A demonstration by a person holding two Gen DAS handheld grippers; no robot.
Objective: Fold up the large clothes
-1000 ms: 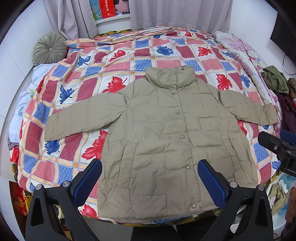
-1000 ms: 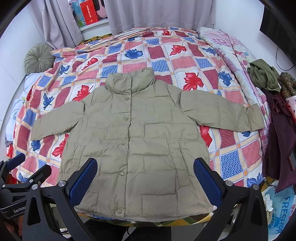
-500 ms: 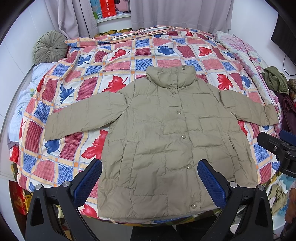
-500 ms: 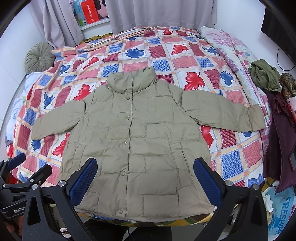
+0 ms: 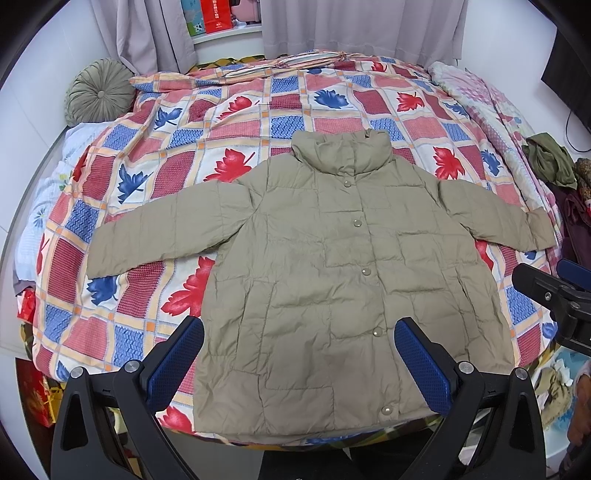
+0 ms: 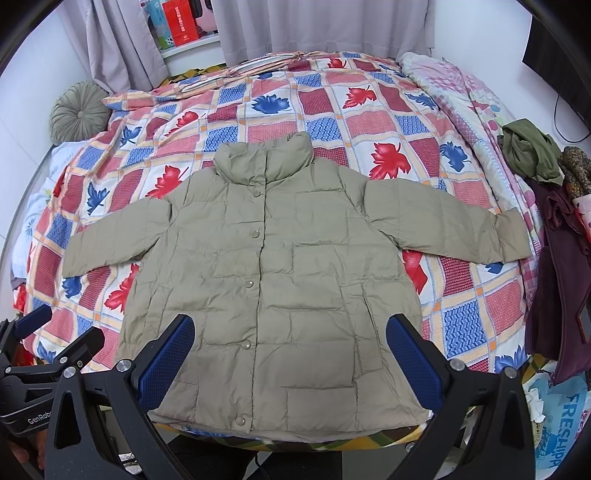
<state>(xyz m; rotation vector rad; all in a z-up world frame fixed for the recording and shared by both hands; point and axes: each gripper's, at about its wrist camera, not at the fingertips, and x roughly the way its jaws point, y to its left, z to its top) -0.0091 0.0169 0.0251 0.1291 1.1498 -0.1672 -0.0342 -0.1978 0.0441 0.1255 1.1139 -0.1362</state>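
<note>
Leaf-print bedspread [image 5: 280,110] | khaki jacket [image 5: 332,288] flat | bag [image 6: 561,424] reads "FRESH" | both grippers' jaws spread, empty

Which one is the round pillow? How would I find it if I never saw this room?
Start at the big bed with the leaf-patterned quilt and the tan puffy coat spread flat on it. Look to the far left corner, by the grey curtain and the white wall. The round pillow sits there: grey-green, pleated like a pumpkin with a button in the middle, the only round thing on the bed.
</note>
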